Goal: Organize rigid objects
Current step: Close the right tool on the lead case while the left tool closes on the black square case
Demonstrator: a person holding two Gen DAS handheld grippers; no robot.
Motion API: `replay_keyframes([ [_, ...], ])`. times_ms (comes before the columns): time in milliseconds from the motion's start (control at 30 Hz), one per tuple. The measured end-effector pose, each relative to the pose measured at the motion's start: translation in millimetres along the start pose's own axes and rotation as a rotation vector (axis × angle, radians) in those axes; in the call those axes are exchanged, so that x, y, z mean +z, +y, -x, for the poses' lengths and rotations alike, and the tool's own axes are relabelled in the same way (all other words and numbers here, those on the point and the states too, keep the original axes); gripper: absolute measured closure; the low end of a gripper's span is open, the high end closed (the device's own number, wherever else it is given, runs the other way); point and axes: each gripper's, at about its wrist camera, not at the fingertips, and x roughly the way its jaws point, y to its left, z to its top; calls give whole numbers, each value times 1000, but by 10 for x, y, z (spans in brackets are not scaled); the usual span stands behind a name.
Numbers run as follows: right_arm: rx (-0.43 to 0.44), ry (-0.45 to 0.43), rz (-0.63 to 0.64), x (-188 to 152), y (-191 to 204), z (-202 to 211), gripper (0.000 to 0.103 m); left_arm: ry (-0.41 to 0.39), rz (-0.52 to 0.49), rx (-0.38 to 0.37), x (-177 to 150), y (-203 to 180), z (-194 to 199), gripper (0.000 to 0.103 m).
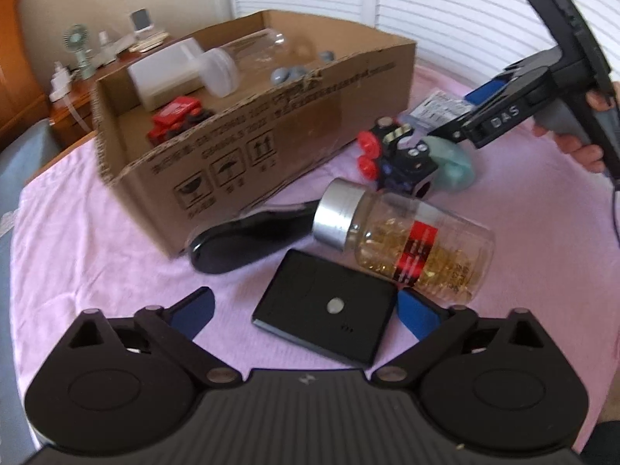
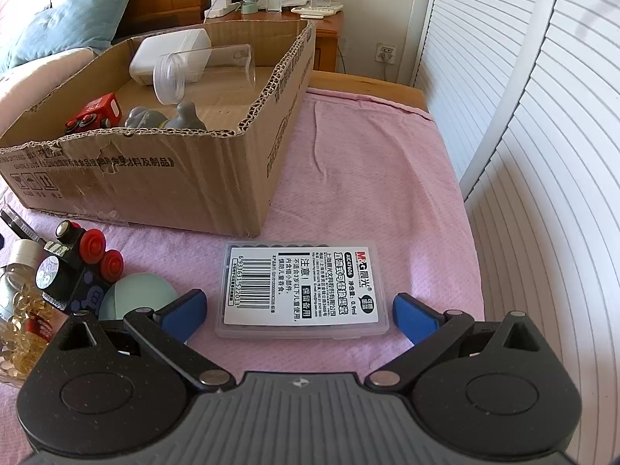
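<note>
Left wrist view shows the cardboard box [image 1: 271, 124] part filled, while the capsule jar [image 1: 410, 240], black case [image 1: 325, 314] and toy train [image 1: 391, 159] lie outside, left gripper [image 1: 306, 306] jaws apart around the case, right gripper [image 2: 298, 310] jaws apart around a plastic refill box [image 2: 302, 288].

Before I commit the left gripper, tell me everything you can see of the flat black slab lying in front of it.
The flat black slab is a thin rectangular device with rounded corners and a matte, plastic-looking face. It bears a small round silver spot near the middle and a few tiny dots below that. It lies flat on the pink cloth, turned at an angle, outside the cardboard box. It sits between the left gripper's open blue pads; whether the nearer pad touches it is unclear.
</note>
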Motion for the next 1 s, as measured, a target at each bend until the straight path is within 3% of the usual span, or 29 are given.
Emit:
replay_keyframes([
  [100,-1,0,0,2,0,-1,0,-3,17,-57,27,30,21,27],
  [233,0,-2,0,-2,-1,2,0,5,35,-36,8,-13,57,29],
  [433,-9,-14,-13,-46,16,26,0,40,170,54,-149,-105,209,31],
  [700,-9,-18,-10,24,38,-24,0,46,128,28,-150,-67,194,25],
  [800,-4,-30,1,18,55,3,7,43,114,20,-127,-82,170,25],
  [1000,2,-34,7,14,67,20,9,61,191,67,-103,-111,165,27],
])
